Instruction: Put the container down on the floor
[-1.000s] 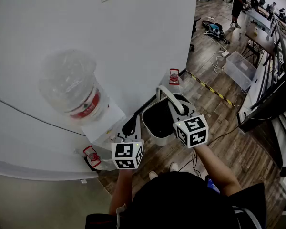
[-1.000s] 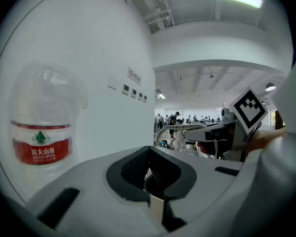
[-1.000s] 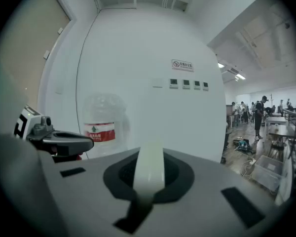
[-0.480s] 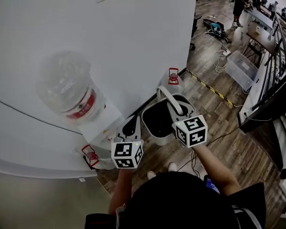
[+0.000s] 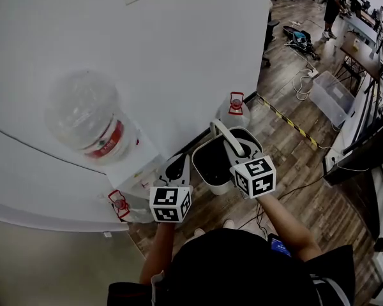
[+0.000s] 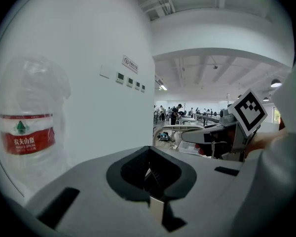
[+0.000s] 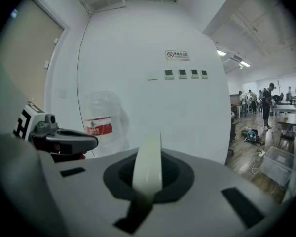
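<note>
Both grippers have sunk slightly with their load. Right gripper (image 5: 235,148) is clamped on the white handle (image 7: 148,164) of the container (image 5: 209,182), which hangs above the wooden floor (image 5: 306,190) just ahead of the person. Left gripper (image 5: 175,166), jaws together and empty, rides beside it. Lower the container level until its base seats, then release. Beyond, a water bottle (image 5: 89,120) carries a red label (image 6: 26,138) reading 农夫山泉; the wall sign (image 7: 177,55) is illegible.
</note>
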Motion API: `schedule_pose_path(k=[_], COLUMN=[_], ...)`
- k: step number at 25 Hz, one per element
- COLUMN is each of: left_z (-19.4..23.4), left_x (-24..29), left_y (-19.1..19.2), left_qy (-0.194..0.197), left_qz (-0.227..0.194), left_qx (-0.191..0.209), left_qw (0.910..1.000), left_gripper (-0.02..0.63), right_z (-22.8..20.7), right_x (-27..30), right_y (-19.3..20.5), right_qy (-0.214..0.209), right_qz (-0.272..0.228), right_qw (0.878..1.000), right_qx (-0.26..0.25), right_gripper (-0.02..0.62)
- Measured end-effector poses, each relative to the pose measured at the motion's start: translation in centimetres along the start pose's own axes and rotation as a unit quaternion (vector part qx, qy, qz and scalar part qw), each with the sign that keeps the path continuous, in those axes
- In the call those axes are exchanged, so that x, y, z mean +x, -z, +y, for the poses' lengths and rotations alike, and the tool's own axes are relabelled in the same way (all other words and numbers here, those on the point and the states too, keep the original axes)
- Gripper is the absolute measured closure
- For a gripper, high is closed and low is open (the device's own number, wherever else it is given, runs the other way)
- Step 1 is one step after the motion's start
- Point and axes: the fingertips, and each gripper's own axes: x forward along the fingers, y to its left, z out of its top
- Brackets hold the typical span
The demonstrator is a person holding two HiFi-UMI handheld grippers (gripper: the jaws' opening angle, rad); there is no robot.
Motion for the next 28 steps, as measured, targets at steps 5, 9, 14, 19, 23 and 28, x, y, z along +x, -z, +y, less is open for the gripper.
schedule_pose_path(k=[5, 9, 14, 19, 23, 28], left_z=[-0.9, -1.0, -0.4, 1.0, 2.7, 6.1], left_x=[1.0, 1.3, 1.9, 3.4, 4.9, 7.2], left_y=[0.3, 0.8, 1.3, 1.4, 1.5, 1.2], left_qy=[-0.009, -0.022, -0.029, -0.028, -0.025, -0.021], left_qz=[0.000, 0.001, 0.007, 0.005, 0.009, 0.012], left_qx=[-0.005, -0.026, -0.034, -0.039, -0.044, -0.049], left_qw=[1.0000, 0.9994, 0.9990, 0.9988, 0.9987, 0.9985], left_gripper=[0.592, 0.592, 0.592, 0.592, 0.592, 0.592], right_z=[-1.5, -2.6, -3.3, -3.9, -4.0, -3.5], right_x=[0.1, 0.5, 1.5, 3.4, 5.8, 10.0], right_y=[0.1, 0.2, 0.4, 0.5, 0.5, 0.1], right_qy=[-0.011, -0.015, -0.017, -0.014, -0.012, -0.014], right_qz=[0.002, 0.009, 0.018, 0.023, 0.032, 0.044], right_qw=[1.000, 1.000, 1.000, 1.000, 0.999, 0.999], right_qx=[-0.006, -0.011, -0.013, -0.012, -0.010, -0.010], right_gripper=[0.568, 0.568, 0.568, 0.568, 0.568, 0.567])
